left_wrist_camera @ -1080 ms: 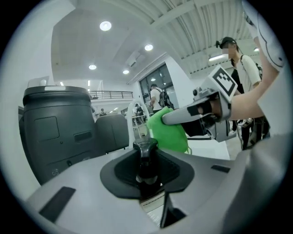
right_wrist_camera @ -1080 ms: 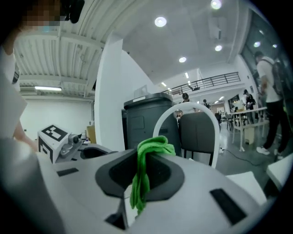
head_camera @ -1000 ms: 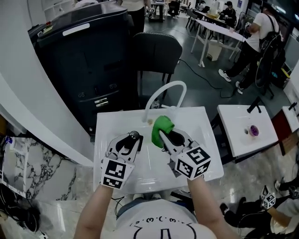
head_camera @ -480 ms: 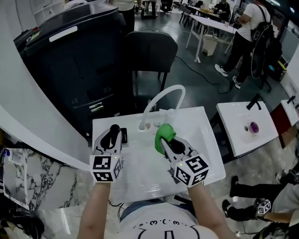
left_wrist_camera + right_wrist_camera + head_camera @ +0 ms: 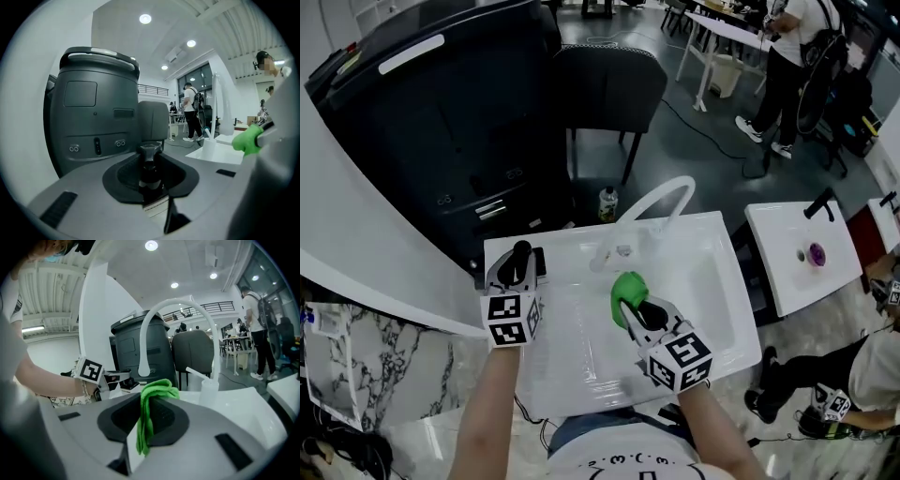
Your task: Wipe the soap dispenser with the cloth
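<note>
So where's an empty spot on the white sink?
Bare: the white sink's right side, between the green cloth in the right gripper and the rim, and the middle, between that cloth and the left gripper. Crowded: the back, by the curved white tap and clear pump bottle.

Soap dispenser (image 5: 150,176) base hidden between the jaws, cloth (image 5: 150,404) lower end likewise

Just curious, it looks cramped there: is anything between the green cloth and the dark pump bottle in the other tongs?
Nothing visible does: only bare sink lies between the cloth and the soap dispenser. The white faucet spout hangs close by, just beyond that gap.
</note>
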A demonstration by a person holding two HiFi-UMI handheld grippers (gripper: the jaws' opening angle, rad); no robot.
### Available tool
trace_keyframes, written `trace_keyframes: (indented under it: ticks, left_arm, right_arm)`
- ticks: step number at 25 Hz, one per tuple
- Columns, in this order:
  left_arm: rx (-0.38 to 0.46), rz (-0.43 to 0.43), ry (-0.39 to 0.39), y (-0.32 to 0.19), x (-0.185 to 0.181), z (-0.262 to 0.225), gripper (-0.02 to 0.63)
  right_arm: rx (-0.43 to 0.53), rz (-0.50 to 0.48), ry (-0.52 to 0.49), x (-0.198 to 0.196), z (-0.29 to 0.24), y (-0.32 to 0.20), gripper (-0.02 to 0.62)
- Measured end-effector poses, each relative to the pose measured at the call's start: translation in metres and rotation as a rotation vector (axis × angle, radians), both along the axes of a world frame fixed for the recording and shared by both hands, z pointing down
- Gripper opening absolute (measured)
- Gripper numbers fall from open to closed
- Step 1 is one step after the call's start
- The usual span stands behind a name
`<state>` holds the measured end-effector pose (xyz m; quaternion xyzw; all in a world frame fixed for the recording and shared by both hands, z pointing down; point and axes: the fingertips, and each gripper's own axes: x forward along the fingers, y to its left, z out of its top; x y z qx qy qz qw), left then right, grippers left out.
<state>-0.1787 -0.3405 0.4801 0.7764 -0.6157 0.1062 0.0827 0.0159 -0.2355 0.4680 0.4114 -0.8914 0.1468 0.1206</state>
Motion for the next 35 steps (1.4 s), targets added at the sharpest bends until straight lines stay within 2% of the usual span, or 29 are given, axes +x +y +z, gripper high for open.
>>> trace_keyframes:
  ticks: [4,11,16,20,21,23,28,31,35]
  left_arm:
    - [-0.015,-0.024,-0.016,-0.022,-0.011,0.018,0.092]
    - [0.038,-0.056,-0.021,-0.038,-0.020,0.032,0.092]
    - [0.052,-0.040,-0.024,-0.036,-0.017,0.033,0.094]
    - [0.015,-0.031,-0.034,-0.035,-0.019,0.037,0.098]
    - [-0.004,-0.035,-0.035,-0.036,-0.021,0.039,0.127]
    - [-0.029,-0.037,-0.030,-0.035,-0.023,0.040,0.231]
    - [-0.028,-0.010,-0.027,-0.017,-0.020,0.031,0.282]
    - [-0.021,-0.004,0.003,0.000,-0.017,0.023,0.320]
    - [0.019,0.013,0.015,0.028,-0.008,0.005,0.339]
  right_arm:
    - [-0.027,-0.002,0.022,-0.005,0.013,0.000,0.051]
    - [-0.056,0.035,0.054,0.007,0.024,0.004,0.051]
    - [-0.068,0.058,0.054,0.012,0.028,0.007,0.051]
    - [-0.068,0.043,0.053,0.005,0.026,0.012,0.051]
    - [-0.065,0.040,0.051,0.004,0.025,0.012,0.051]
    - [-0.058,0.038,0.046,0.003,0.023,0.011,0.051]
    - [-0.036,0.038,0.035,0.003,0.015,0.012,0.051]
    - [-0.013,0.035,0.033,0.006,0.009,0.012,0.051]
    - [0.037,0.031,0.059,0.009,-0.001,0.014,0.051]
